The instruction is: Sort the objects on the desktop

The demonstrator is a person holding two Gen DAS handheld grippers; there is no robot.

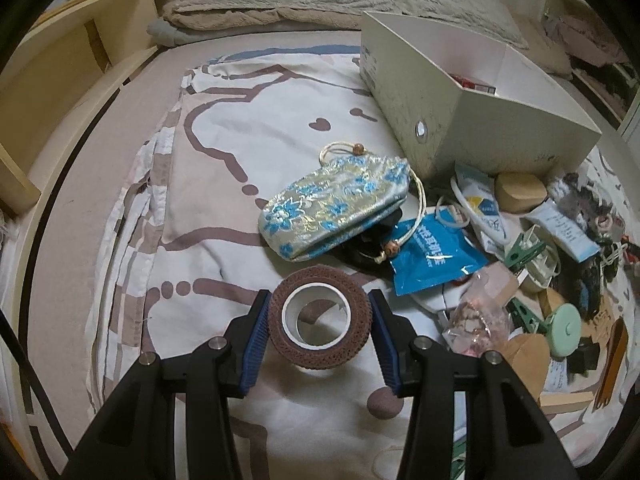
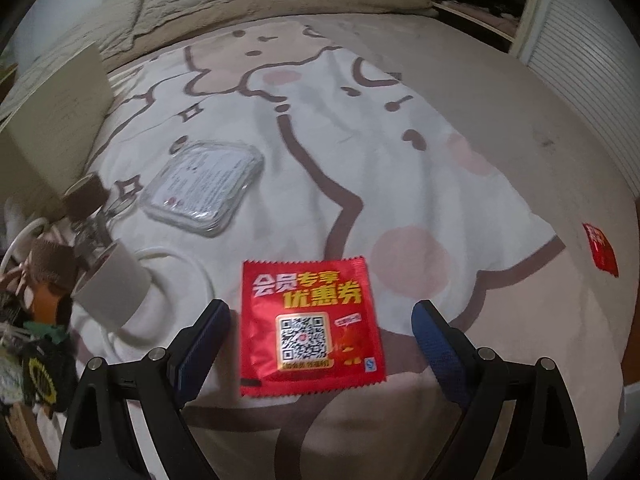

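Note:
In the left wrist view my left gripper point(image 1: 319, 298) is shut on a brown roll of tape point(image 1: 320, 356) with a white core. The blue pads press on the roll's two sides and hold it just above the patterned bed cover point(image 1: 260, 128). In the right wrist view a red square sachet point(image 2: 308, 320) with yellow lettering and a QR code lies flat on the cover. My right gripper point(image 2: 322, 307) stands open around the sachet, one finger on each side, neither touching it.
A white open box point(image 1: 460, 128) stands at the back right, behind a floral drawstring pouch point(image 1: 332, 208) and a blue packet point(image 1: 432, 256). Several small items are heaped to the right point(image 1: 552, 280). A clear plastic case point(image 2: 204, 186), a white cylinder point(image 2: 116, 288) and another red sachet point(image 2: 600, 252) lie near my right gripper.

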